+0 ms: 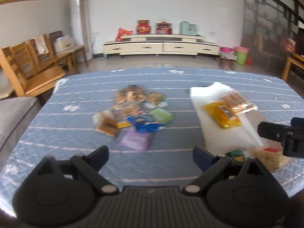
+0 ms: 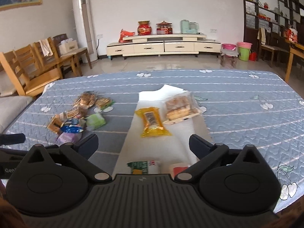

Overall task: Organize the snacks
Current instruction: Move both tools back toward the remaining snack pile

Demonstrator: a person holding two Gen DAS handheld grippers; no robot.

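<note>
Hovering over the desk [image 2: 237, 102], both grippers are empty w/ fingers apart.

Far left: the pile [image 2: 76, 114] of loose snacks sits on the blue quilted cover, packets overlapping. A brown pack [image 1: 107, 126] is at its left edge, a purple pack [image 1: 135, 139] nearest the cameras, a blue pack [image 1: 145, 123] and a green pack [image 2: 95, 121] toward the right. The left gripper [image 1: 150, 154] hangs just short of the purple pack, fingers wide, nothing between them. That view is blurred, so labels can't be read.

Centre-right: a white sheet [image 2: 157, 95] lies on the cover, well apart from the pile. On it are a yellow bar [image 2: 153, 122] and, just beside it, a clear cake pack [image 2: 179, 108]. Nearer the camera lie a green-white pack [image 2: 142, 167] and a red-white pack [image 2: 179, 169], partly hidden by the right gripper [image 2: 143, 144], whose fingers spread wide above the sheet.

Judgement: sorting is partway, approx four on the sheet, most still piled.

Risks: overlapping packets mean a pinch could lift two or drag neighbours. Slick wrappers may slip from the fingers. The thin sheet could bunch or shift if a gripper brushes it, scattering what's placed. Grippers are close together, so crossing paths could make them bump.
</note>
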